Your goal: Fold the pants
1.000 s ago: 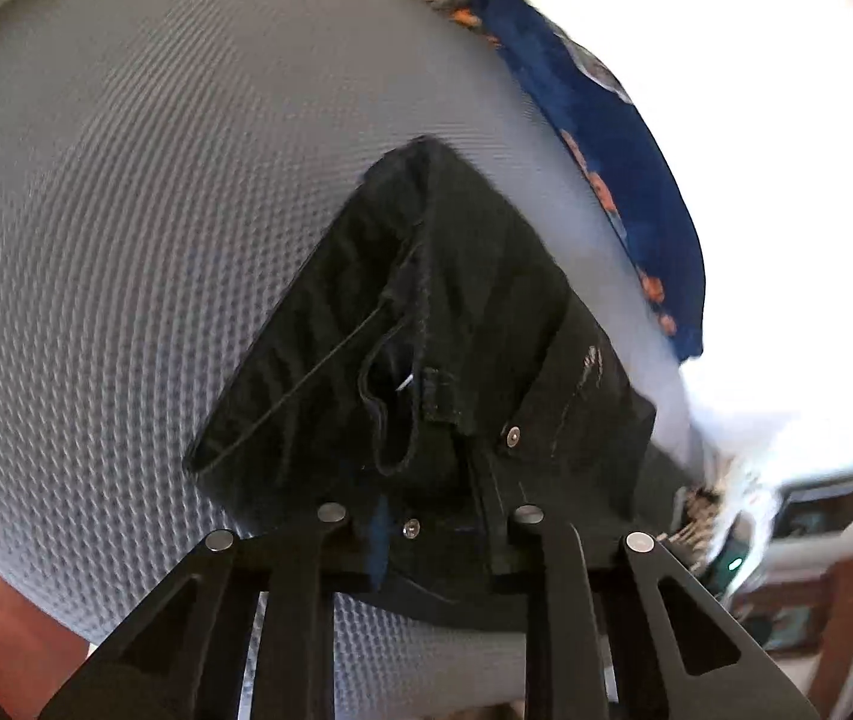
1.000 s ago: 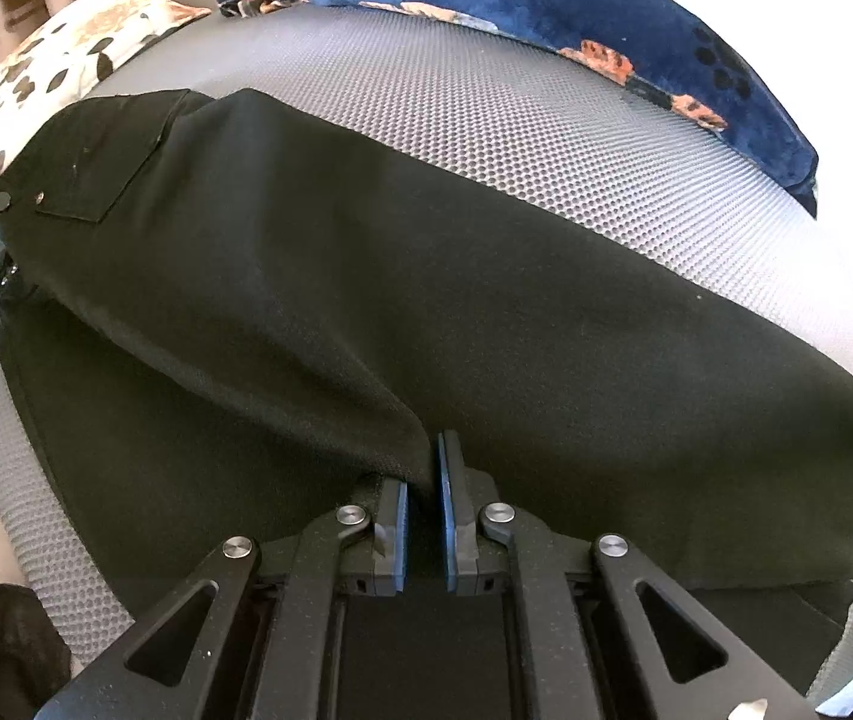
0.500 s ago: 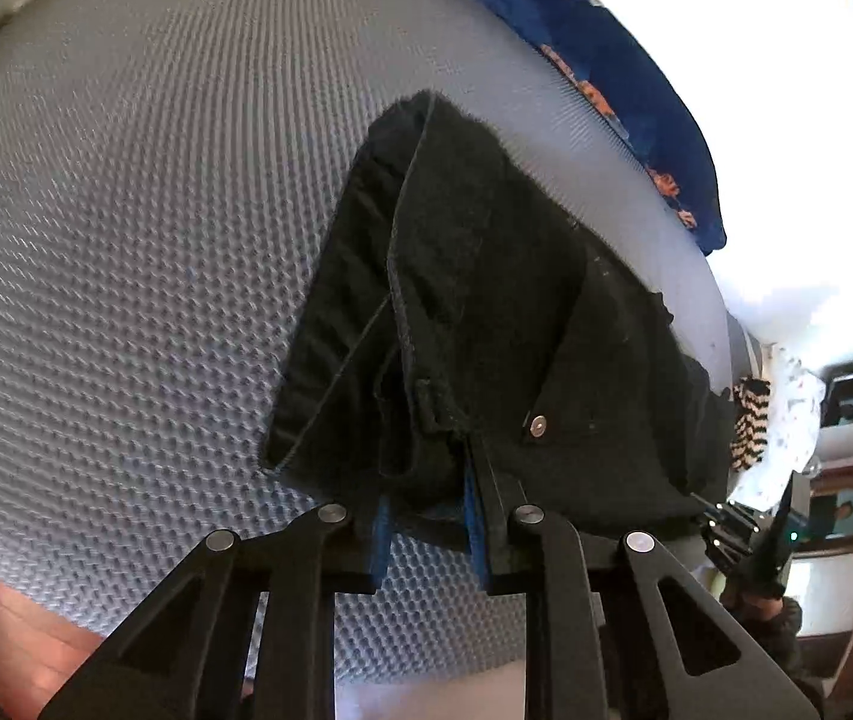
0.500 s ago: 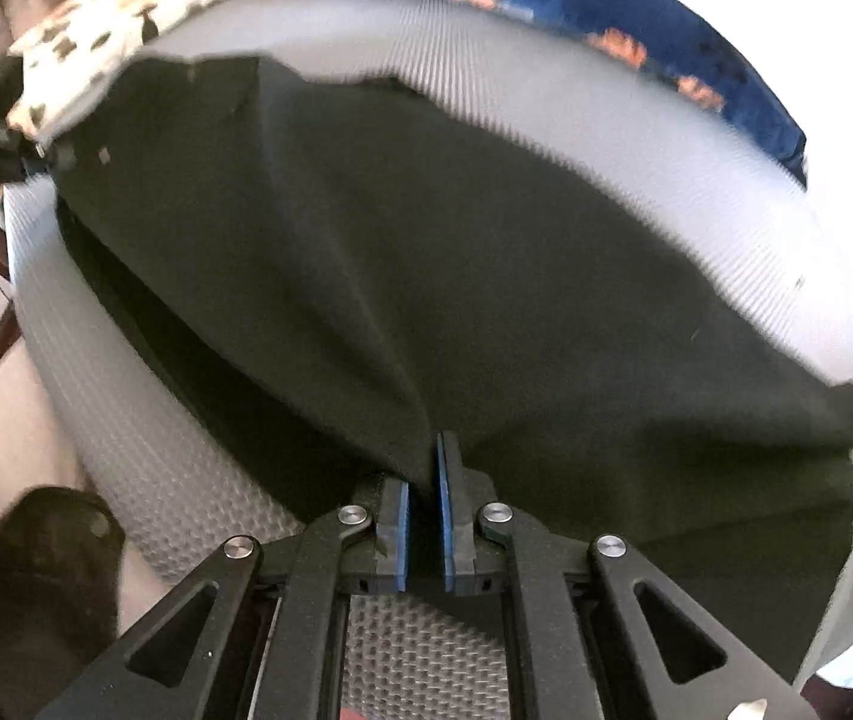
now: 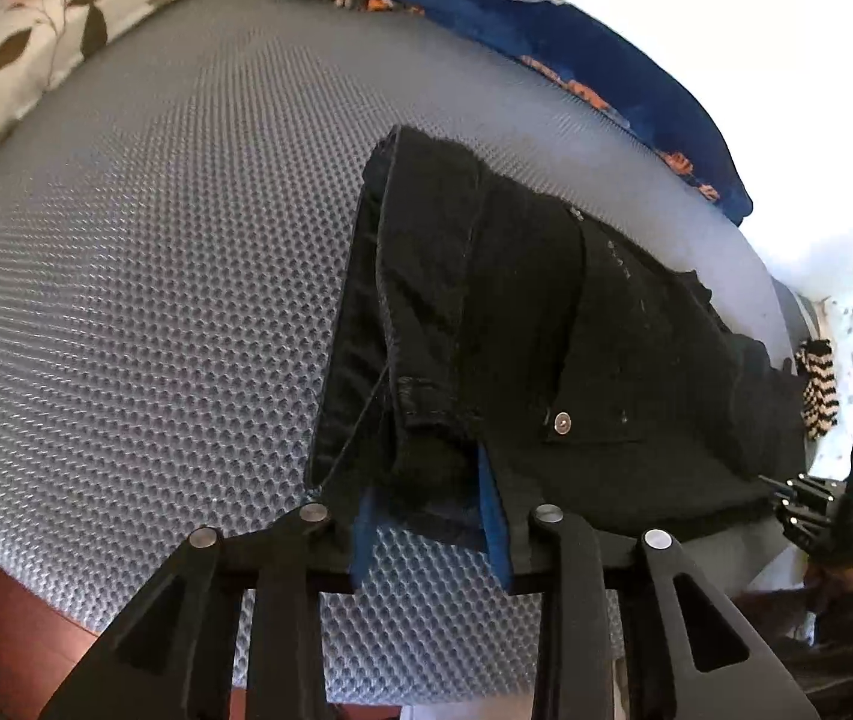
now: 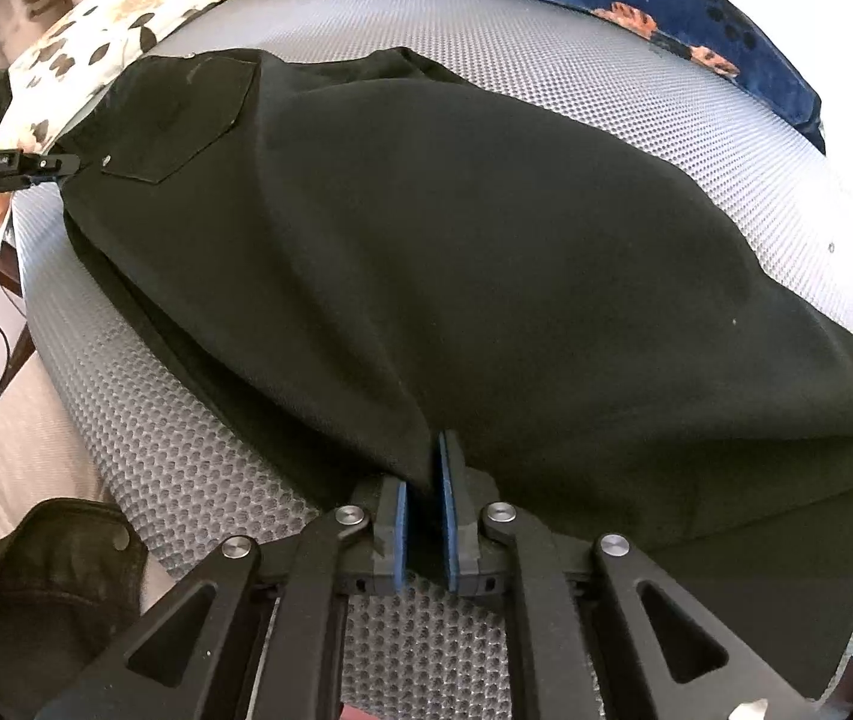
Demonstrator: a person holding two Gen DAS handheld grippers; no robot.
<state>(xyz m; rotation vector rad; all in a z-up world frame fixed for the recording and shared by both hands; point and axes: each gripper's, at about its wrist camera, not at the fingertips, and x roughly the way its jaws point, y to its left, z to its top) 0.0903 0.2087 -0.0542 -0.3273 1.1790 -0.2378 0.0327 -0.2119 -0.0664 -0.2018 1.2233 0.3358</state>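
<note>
Left gripper (image 5: 432, 516) gapes around the black pants (image 6: 456, 276) waistband; right gripper (image 6: 423, 480) pinches their edge; no legible writing.

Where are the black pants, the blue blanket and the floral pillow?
black pants (image 6: 486, 252), right wrist view, middle of leg.
blue blanket (image 5: 594, 60), left wrist view, middle fold.
floral pillow (image 5: 54, 42), left wrist view, leaf print.

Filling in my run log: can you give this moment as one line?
step: fold pants | left claw: open at waistband | right claw: shut on pants | pants: folded lengthwise on grey mat
</note>
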